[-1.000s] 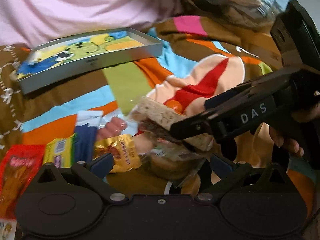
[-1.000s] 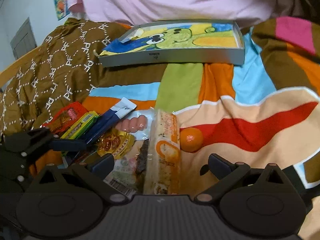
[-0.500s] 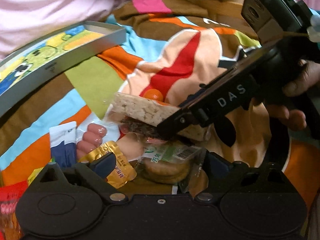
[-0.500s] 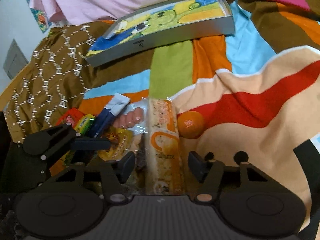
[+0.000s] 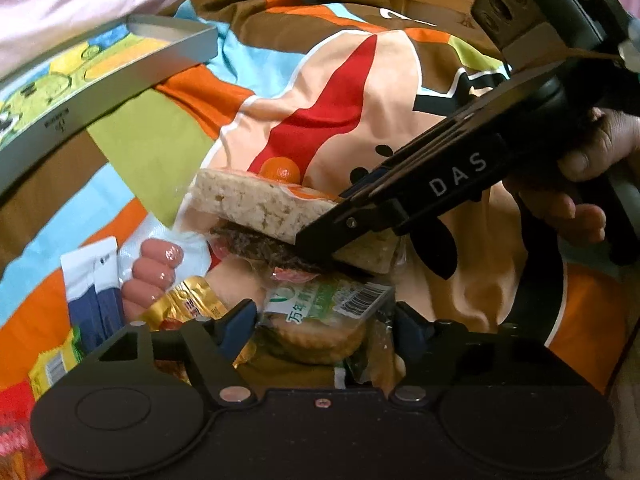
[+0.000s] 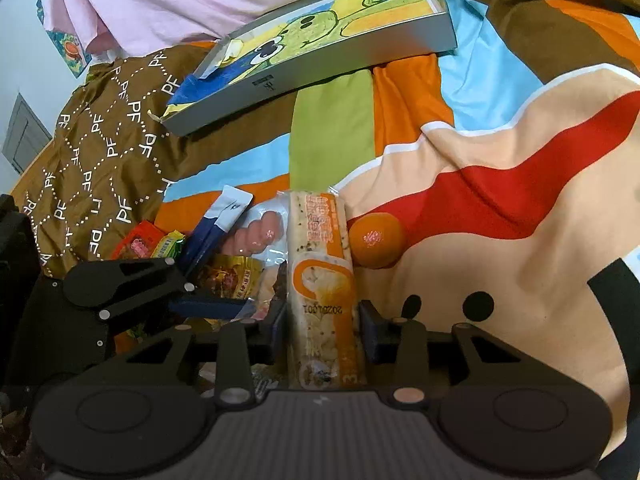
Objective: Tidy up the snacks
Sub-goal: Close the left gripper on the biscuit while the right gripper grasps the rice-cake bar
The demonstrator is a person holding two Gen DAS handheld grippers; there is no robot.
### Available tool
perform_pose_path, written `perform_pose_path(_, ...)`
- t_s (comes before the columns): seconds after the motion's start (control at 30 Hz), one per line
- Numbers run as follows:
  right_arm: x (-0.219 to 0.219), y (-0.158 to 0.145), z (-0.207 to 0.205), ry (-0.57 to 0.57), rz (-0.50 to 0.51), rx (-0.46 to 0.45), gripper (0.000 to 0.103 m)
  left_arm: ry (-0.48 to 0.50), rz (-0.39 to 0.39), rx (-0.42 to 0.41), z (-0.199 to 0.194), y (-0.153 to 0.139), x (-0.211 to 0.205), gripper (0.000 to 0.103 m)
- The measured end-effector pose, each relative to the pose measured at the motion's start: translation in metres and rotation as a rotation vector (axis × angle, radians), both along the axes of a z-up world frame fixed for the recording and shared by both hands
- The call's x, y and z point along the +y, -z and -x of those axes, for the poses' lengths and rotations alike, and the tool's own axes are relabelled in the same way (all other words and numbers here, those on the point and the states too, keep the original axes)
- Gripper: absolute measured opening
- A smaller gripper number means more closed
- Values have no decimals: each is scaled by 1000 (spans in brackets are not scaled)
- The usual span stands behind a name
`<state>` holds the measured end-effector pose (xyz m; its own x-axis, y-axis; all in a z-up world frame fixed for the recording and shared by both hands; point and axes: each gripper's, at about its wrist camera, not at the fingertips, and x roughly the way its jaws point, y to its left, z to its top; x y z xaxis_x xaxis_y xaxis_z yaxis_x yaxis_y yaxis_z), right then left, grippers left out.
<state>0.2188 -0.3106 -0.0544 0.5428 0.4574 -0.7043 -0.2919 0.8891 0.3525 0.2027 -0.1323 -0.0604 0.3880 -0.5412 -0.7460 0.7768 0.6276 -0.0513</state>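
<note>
Right wrist view, bottom centre: rice bar (image 6: 324, 300) is pinched between the right gripper (image 6: 324, 330) pads. Left gripper (image 5: 320, 320) is spread around a biscuit pack (image 5: 320, 320). Tray (image 6: 320, 64), upper frame, holds no snacks; sorting barely begun.

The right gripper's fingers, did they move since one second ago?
Yes. The right gripper has closed: its fingers now press both sides of the rice bar, which lies beside the orange as before.
</note>
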Motion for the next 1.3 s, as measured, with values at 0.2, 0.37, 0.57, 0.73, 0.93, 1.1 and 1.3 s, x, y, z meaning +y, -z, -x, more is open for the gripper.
perform_pose_path(0.2, 1, -2, 1, 7, -7, -6, 38, -24, -23, -7, 4, -1, -5, 71)
perform_pose_path(0.37, 0, -4, 4, 7, -8, -17, 37, -77, -14, 9, 8, -5, -5, 65)
perform_pose_path(0.57, -2, -5, 6, 5, -8, -12, 37, -109, 5, 33, 8, -5, 1, 64)
perform_pose_path(0.73, -4, 0, 0, 18, -42, 16, 37, -107, -12, 36, 4, -2, -6, 65)
perform_pose_path(0.93, -2, 1, 1, 7, -37, 9, 36, -158, 12, 70, 6, -4, -1, 54)
perform_pose_path(1.1, 9, -3, 10, -39, 60, -53, 36, -220, 15, 99, 12, -8, 5, 52)
perform_pose_path(1.3, 39, -5, 34, -104, 334, -213, 36, -260, -92, 21, 33, -17, -1, 51)
